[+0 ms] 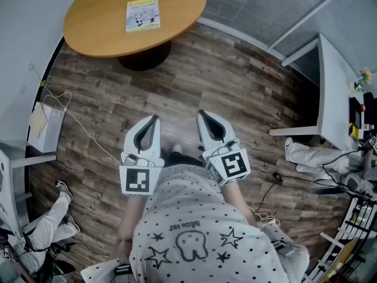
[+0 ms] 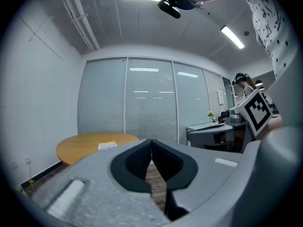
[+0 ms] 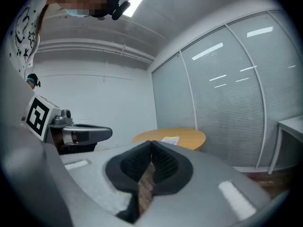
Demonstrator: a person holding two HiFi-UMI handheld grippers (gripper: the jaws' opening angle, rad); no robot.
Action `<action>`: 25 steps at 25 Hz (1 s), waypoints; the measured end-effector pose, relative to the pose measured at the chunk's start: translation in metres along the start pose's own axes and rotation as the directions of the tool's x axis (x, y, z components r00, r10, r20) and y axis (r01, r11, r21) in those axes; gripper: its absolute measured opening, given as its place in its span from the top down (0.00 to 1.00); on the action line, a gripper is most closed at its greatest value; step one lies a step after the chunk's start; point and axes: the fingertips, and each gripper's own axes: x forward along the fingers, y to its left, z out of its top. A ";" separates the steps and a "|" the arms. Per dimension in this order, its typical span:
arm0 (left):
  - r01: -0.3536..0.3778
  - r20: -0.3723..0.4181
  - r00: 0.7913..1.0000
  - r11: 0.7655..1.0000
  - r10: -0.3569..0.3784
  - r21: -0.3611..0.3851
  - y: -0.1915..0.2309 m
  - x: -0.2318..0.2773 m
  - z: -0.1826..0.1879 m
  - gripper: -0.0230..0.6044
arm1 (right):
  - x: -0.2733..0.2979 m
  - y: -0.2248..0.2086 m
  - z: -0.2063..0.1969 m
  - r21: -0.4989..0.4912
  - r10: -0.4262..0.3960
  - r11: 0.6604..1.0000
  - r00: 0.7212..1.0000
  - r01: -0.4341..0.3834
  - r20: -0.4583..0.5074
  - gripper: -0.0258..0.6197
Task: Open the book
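The book (image 1: 143,14) lay closed, cover up, on the round wooden table (image 1: 94,28) — at about 11 o'clock from the person, well apart from both grippers. The left gripper (image 1: 155,118) and right gripper (image 1: 200,113) were held side by side, pointing toward 12 o'clock over the plank floor (image 1: 235,99). Each gripper's jaws were clenched together, tips touching — nothing between them.
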 end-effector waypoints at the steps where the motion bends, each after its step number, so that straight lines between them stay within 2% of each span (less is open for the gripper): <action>1: 0.000 0.005 1.000 1.000 0.000 0.000 -0.001 -0.002 0.000 0.95 | -0.001 0.001 0.000 -0.001 0.001 1.000 1.000 -0.001 0.001 0.95; 18: -0.009 0.018 1.000 1.000 0.009 -0.003 -0.006 -0.014 0.000 0.94 | -0.014 0.010 -0.004 -0.010 0.008 1.000 1.000 -0.008 -0.005 0.95; 25: -0.033 -0.001 0.999 0.999 0.033 -0.017 -0.001 -0.024 0.003 0.94 | -0.032 -0.014 0.000 0.007 -0.031 1.000 1.000 0.031 0.000 0.95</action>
